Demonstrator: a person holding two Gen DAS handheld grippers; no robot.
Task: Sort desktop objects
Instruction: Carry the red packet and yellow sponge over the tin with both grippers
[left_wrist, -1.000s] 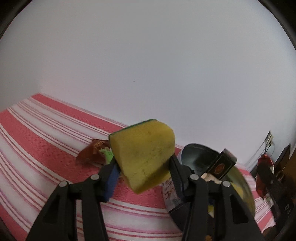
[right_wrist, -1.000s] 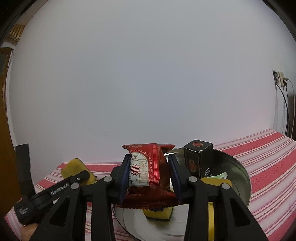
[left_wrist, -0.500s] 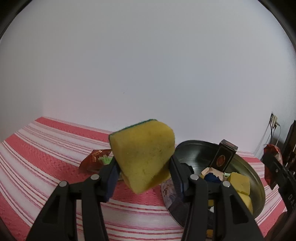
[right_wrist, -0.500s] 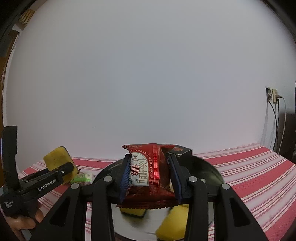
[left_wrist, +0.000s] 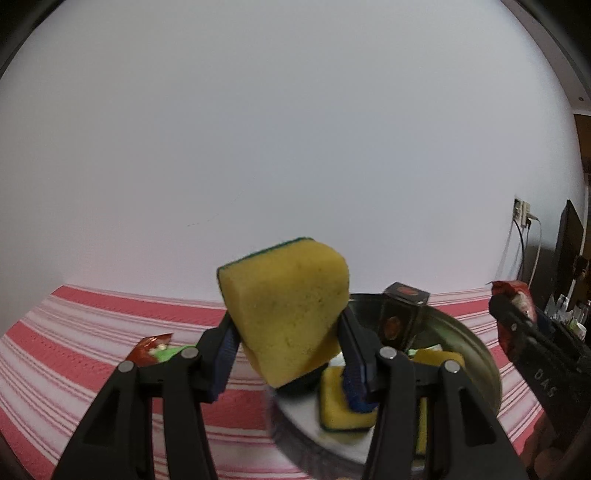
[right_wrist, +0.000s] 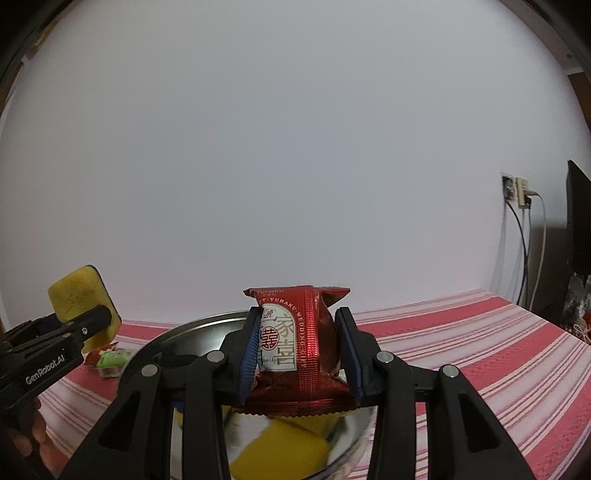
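Note:
My left gripper (left_wrist: 288, 354) is shut on a yellow sponge with a green back (left_wrist: 286, 306), held in the air at the left rim of a round metal basin (left_wrist: 476, 354). In the basin lie more yellow sponges (left_wrist: 334, 404) and a black box with a red seal (left_wrist: 400, 317) stands upright. My right gripper (right_wrist: 297, 350) is shut on a red snack packet (right_wrist: 297, 336), held over the same basin (right_wrist: 173, 336). The right wrist view catches the left gripper (right_wrist: 79, 325) with its sponge (right_wrist: 79, 295) at the far left. The right gripper with its red packet (left_wrist: 511, 295) enters the left wrist view from the right.
A red-and-white striped cloth (right_wrist: 480, 343) covers the table. A red wrapper and a green packet (left_wrist: 157, 349) lie on the cloth left of the basin. A plain white wall stands behind. A wall socket with cables (right_wrist: 519, 194) and a dark screen (right_wrist: 578, 218) are at the right.
The left gripper has rolled level and carried the sponge right toward the basin. The right gripper with the red packet has shifted right over the basin, hiding the black box.

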